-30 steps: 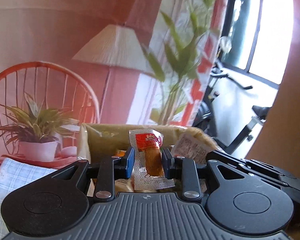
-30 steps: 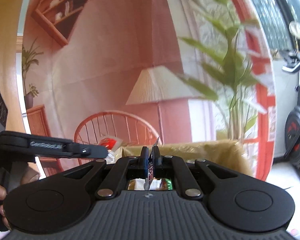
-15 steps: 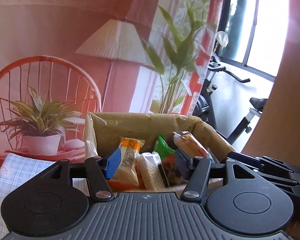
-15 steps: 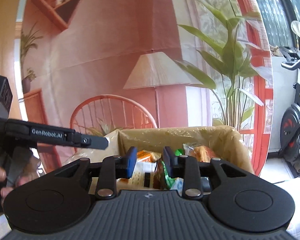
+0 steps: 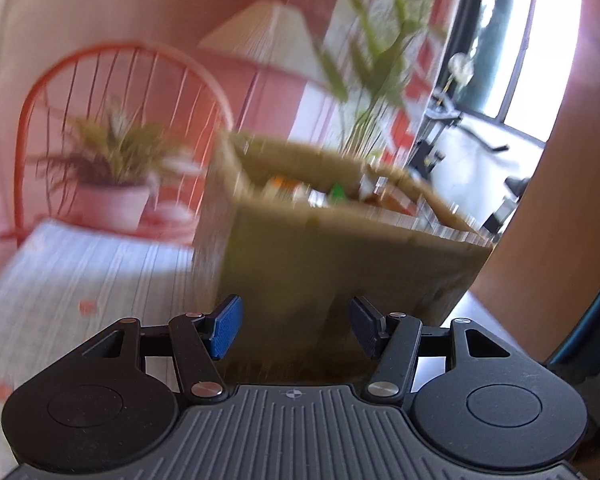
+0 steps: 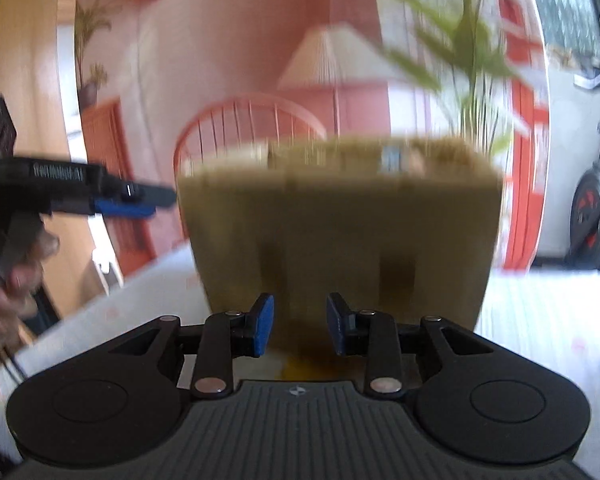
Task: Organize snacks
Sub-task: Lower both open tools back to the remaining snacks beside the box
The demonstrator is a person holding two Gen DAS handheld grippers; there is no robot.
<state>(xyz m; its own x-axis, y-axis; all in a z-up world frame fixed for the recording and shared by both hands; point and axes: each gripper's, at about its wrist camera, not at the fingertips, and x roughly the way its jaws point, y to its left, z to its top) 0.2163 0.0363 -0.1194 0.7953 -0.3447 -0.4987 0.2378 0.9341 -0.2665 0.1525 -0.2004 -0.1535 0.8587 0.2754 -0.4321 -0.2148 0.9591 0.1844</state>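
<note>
Both frames motion-blurred; detail is coarse

Left gripper point(image 5: 294, 330): jaws parted about halfway, nothing between the blue pads. Right gripper point(image 6: 300, 330): jaws parted more narrowly, also empty. Neither touches anything

Snack box point(image 5: 340, 248): olive-brown, open-topped, stands on the pale striped tablecloth point(image 5: 80, 280), just beyond both sets of tips. Snack packets point(image 5: 324, 194) lie inside it, seen only as orange, white and green smears over the rim

Handling, judged: packets look small, light, in crinkly film; soft, likely slippery, contents crushable. Best taken by a flat sealed end or across the narrow width, with a light pinch. The box looks like thin lined card or paper, walls likely to flex; hold low or by a corner rather than mid-wall

Views: left wrist looks at a near corner and over the rim, so contents show. Right wrist faces the flat front wall point(image 6: 340, 232) square on, contents nearly hidden, but it alone shows the left gripper from the side point(image 6: 136, 204) and the hand point(image 6: 8, 280) holding it, near the box's left side
</note>
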